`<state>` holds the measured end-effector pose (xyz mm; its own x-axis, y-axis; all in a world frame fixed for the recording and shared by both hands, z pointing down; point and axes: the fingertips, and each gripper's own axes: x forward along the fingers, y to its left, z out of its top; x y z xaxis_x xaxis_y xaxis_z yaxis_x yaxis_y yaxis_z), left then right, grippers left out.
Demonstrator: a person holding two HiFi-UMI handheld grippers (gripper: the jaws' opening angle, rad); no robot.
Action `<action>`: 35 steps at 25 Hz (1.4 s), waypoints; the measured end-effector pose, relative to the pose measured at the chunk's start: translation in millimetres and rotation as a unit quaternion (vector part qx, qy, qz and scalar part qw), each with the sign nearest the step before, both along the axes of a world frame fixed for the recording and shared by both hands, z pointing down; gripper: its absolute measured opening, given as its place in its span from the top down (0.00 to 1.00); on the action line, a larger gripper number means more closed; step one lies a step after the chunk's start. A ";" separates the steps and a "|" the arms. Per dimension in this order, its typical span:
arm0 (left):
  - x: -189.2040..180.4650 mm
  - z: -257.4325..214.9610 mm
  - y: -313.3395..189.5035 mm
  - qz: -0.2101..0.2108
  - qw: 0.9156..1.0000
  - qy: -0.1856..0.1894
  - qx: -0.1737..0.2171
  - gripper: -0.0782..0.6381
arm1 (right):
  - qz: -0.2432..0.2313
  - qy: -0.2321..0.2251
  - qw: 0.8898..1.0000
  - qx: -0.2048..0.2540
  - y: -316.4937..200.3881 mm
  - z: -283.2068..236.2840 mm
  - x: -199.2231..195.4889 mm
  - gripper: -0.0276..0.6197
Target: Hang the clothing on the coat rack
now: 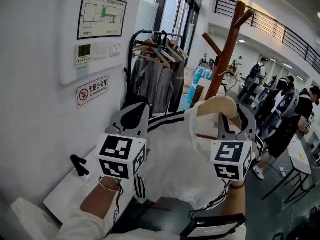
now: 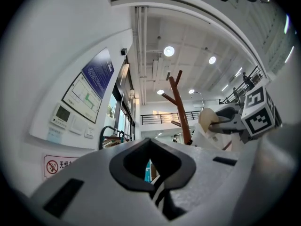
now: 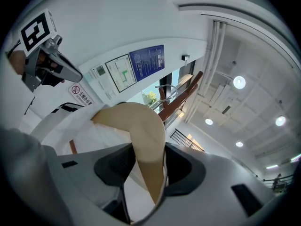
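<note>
1. Nearest me, the left gripper (image 1: 134, 115) is clenched on the black-striped edge of the white jacket (image 1: 175, 164). The right gripper (image 1: 231, 118) grips its tan-lined collar (image 3: 141, 140), so the garment spreads between them.
2. The jacket hangs below both grippers, held up just short of the rack.
3. The wooden coat rack (image 1: 225, 54) stands beyond, right of centre.
4. I judge the collar is kept uppermost so it can hook over a peg (image 1: 212, 43).
</note>
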<state>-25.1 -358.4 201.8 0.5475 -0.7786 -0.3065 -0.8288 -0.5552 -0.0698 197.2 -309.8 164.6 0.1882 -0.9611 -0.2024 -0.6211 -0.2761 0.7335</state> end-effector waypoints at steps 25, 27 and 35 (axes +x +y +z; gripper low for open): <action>20.9 -42.5 -16.4 -0.016 0.999 -0.021 0.041 0.89 | -0.022 0.025 0.999 0.006 -25.7 -43.2 8.0 0.65; 23.2 -49.6 -12.1 -0.016 0.999 -0.020 0.047 0.89 | -0.022 0.027 0.999 0.008 -22.6 -49.9 9.5 0.65; 27.9 -54.8 -5.6 -0.027 0.998 -0.028 0.048 0.89 | -0.018 0.033 0.999 0.009 -14.2 -71.2 16.3 0.65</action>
<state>2.8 -364.0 147.0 0.5242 -0.7761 -0.3506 -0.8505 -0.4985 -0.1679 213.5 -324.0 93.4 0.1384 -0.9634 -0.2296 -0.5815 -0.2667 0.7686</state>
